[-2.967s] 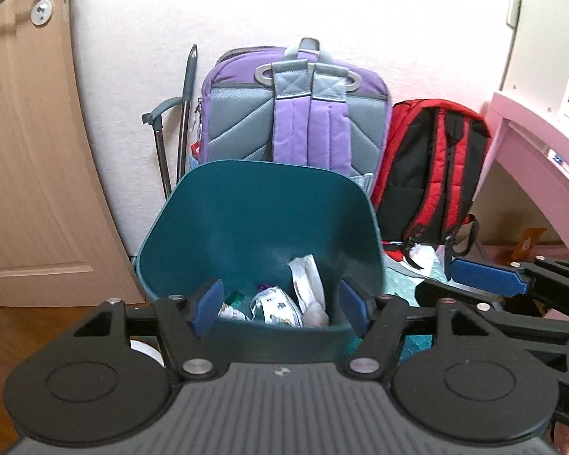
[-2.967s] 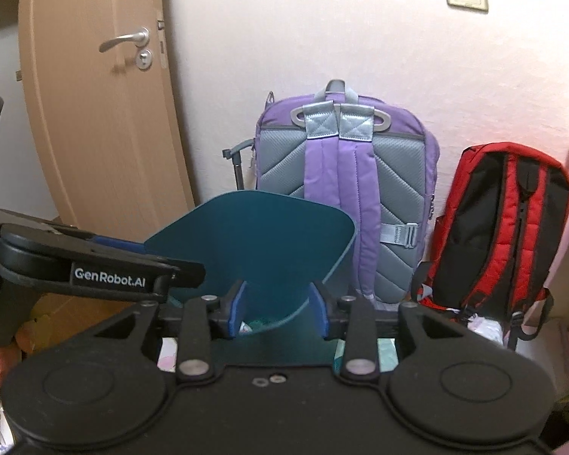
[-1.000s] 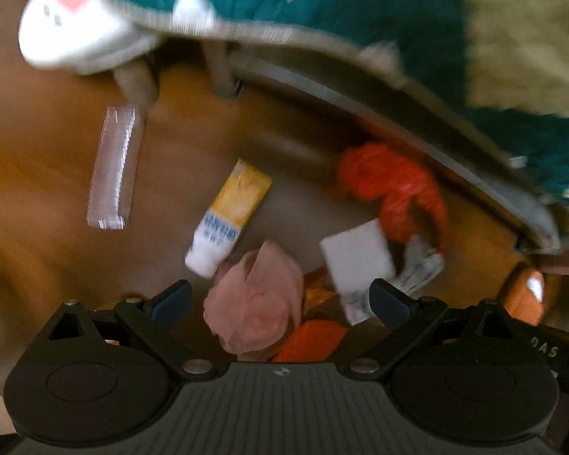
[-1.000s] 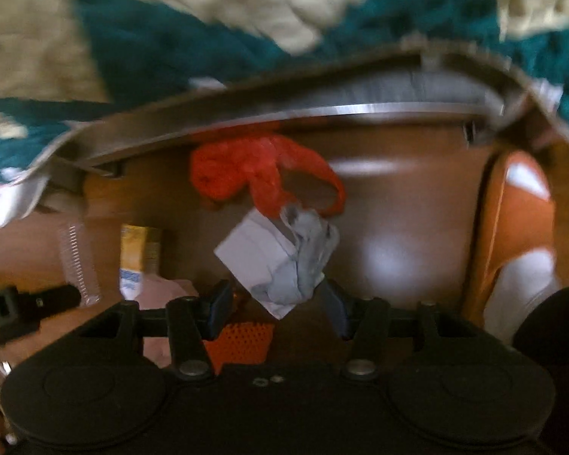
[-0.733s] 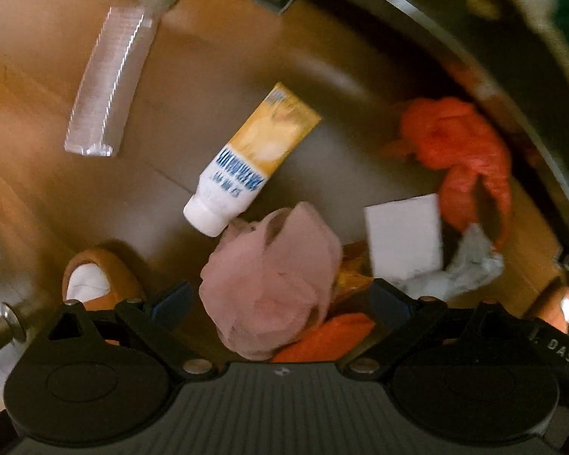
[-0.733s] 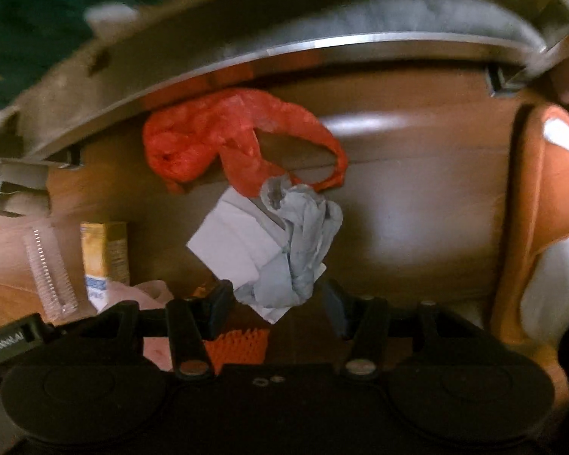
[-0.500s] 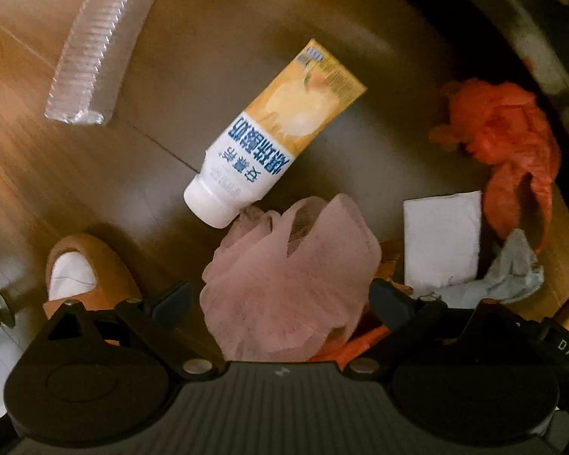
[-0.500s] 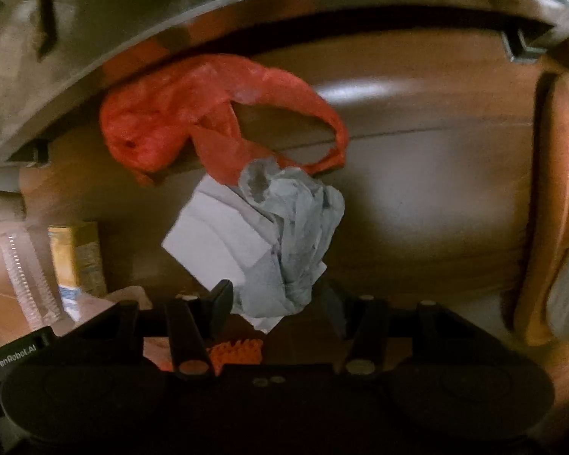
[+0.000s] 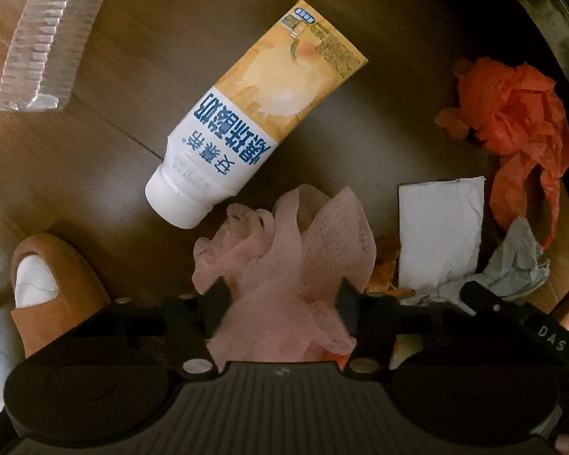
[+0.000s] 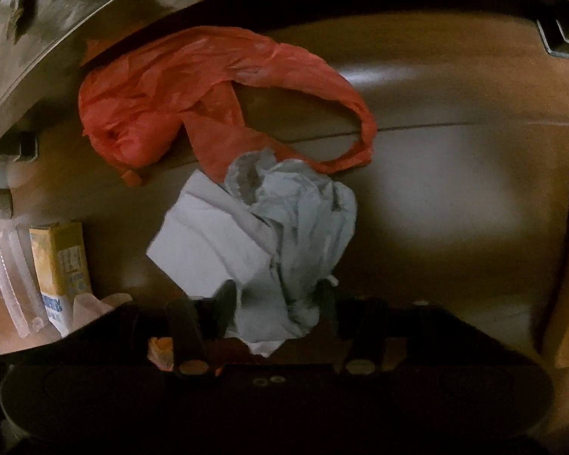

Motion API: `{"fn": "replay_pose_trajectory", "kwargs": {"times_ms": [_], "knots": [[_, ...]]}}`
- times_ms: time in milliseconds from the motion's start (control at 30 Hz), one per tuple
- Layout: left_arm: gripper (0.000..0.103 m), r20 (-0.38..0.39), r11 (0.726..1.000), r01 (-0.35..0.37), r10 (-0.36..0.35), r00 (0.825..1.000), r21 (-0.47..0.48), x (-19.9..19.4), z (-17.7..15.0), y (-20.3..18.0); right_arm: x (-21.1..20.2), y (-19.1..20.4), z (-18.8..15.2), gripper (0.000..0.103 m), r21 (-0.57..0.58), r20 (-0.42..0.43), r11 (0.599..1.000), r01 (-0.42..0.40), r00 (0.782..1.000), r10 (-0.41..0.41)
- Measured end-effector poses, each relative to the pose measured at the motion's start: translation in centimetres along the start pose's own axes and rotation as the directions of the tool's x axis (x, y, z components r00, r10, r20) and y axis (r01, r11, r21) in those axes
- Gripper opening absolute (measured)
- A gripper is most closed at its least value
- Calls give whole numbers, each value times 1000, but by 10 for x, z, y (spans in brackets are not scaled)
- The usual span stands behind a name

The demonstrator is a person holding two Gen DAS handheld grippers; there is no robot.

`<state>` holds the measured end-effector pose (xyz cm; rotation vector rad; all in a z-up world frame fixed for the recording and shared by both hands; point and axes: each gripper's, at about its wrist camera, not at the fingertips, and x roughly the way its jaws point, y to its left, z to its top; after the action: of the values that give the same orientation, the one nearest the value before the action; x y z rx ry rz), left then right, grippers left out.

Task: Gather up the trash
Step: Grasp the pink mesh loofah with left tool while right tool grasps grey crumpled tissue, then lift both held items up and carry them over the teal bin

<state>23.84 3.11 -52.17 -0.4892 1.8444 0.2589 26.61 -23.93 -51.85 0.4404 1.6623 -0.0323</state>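
The left tool [image 9: 280,299] pointed steeply down at the wooden floor [image 9: 106,159], its jaws closing around a pink mesh puff [image 9: 284,265] that bulged between them and already looked squeezed at the sides. The right tool [image 10: 275,297] was also closing, with a crumpled grey tissue [image 10: 296,227] between its jaws and pressed by them. That tissue lay partly over a flat white paper [image 10: 205,235]. Just beyond the puff, an orange-and-white tube [image 9: 254,117] lay on its side, cap toward the left tool. Farther off was a crumpled orange plastic bag [image 10: 178,102], beside a metal rail [image 10: 57,22]. A clear ribbed plastic strip [image 9: 45,34] lay well apart, and an orange slipper [image 9: 53,284] sat near the left tool.
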Motion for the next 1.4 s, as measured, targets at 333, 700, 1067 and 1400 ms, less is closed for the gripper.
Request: {"fn": "replay_pose_trajectory", "kwargs": {"times_ms": [333, 700, 1067, 1400], "knots": [[19, 21, 1000, -20, 20, 1000, -5, -27, -15, 8, -37, 14, -8, 36, -37, 67, 999, -1, 998, 4], [16, 173, 999, 20, -27, 985, 41, -116, -59, -1, -131, 22, -37, 36, -56, 186, 998, -35, 982, 45], [16, 352, 985, 117, -155, 923, 127, -227, -123, -1, -253, 34, -90, 36, -155, 363, 984, -90, 921, 141], [16, 534, 946, 164, -294, 793, 278, -332, -187, 0, -361, 47, -150, 36, -272, 531, 961, -55, 824, 197]]}}
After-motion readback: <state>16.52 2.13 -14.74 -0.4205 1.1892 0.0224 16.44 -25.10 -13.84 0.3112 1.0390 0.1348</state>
